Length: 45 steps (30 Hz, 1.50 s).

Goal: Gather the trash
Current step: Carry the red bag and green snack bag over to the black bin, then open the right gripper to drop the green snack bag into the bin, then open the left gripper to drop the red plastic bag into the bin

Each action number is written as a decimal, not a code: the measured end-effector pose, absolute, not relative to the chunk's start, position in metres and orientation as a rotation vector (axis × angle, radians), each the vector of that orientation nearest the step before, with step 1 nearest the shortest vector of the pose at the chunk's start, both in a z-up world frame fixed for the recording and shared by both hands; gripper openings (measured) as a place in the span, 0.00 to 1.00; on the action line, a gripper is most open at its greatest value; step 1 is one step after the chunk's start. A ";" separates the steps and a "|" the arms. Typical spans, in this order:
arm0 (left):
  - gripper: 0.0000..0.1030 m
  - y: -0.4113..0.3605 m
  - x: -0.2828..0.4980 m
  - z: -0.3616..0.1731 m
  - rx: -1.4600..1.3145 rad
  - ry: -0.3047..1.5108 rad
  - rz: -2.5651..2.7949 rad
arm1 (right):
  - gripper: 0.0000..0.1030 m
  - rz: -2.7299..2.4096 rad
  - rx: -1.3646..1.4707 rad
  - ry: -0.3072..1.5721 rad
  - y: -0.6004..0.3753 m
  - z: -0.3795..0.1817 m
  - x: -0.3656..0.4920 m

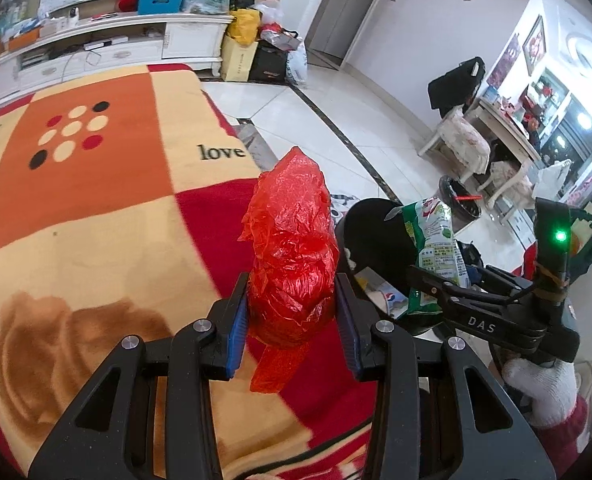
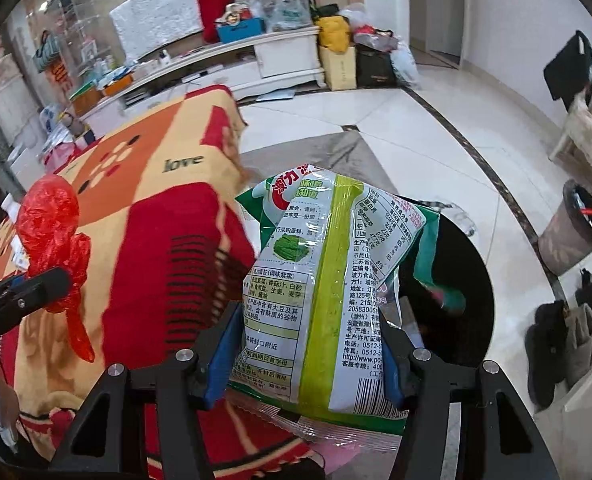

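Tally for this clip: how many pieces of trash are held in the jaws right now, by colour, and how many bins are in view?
Red plastic bag, in the left gripper: 1
Green and white snack packet, in the right gripper: 1
Black bin, just beyond the packet: 1
Grey bin, farther off on the floor: 1
Total: 2 pieces of trash held, 2 bins

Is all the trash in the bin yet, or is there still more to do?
Not yet. Some trash already lies in the black bin beside the blanket. In hand: the left gripper is clamped on a crumpled red plastic bag, and the right gripper on a green snack packet, held over the bin's opening. Left to do: drop both in. No other trash shows on the blanket.
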<state>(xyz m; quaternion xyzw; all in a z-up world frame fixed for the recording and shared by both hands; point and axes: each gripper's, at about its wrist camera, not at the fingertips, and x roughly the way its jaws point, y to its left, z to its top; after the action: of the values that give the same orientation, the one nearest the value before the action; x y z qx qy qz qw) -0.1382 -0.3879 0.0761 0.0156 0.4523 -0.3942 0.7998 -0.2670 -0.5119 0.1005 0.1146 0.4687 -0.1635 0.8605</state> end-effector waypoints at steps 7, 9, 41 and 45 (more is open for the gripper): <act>0.36 -0.414 -0.141 0.074 0.030 0.988 -0.893 | 0.56 -0.374 0.272 0.986 -0.532 0.095 -0.276; 0.36 -0.421 -0.140 0.075 0.027 0.990 -0.909 | 0.56 -0.381 0.280 0.987 -0.537 0.094 -0.278; 0.37 -0.506 -0.144 0.069 -0.015 1.049 -1.052 | 0.81 -0.485 0.411 0.917 -0.592 0.103 -0.323; 0.54 -0.511 -0.140 0.059 -0.037 1.077 -1.050 | 0.81 -0.510 0.420 0.902 -0.598 0.108 -0.329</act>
<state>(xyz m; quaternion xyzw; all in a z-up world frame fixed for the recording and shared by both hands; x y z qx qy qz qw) -0.1402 -0.5112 0.0585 -0.0170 0.4890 -0.4770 0.7301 -0.3292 -0.5979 0.1081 0.1994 0.4277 -0.2417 0.8478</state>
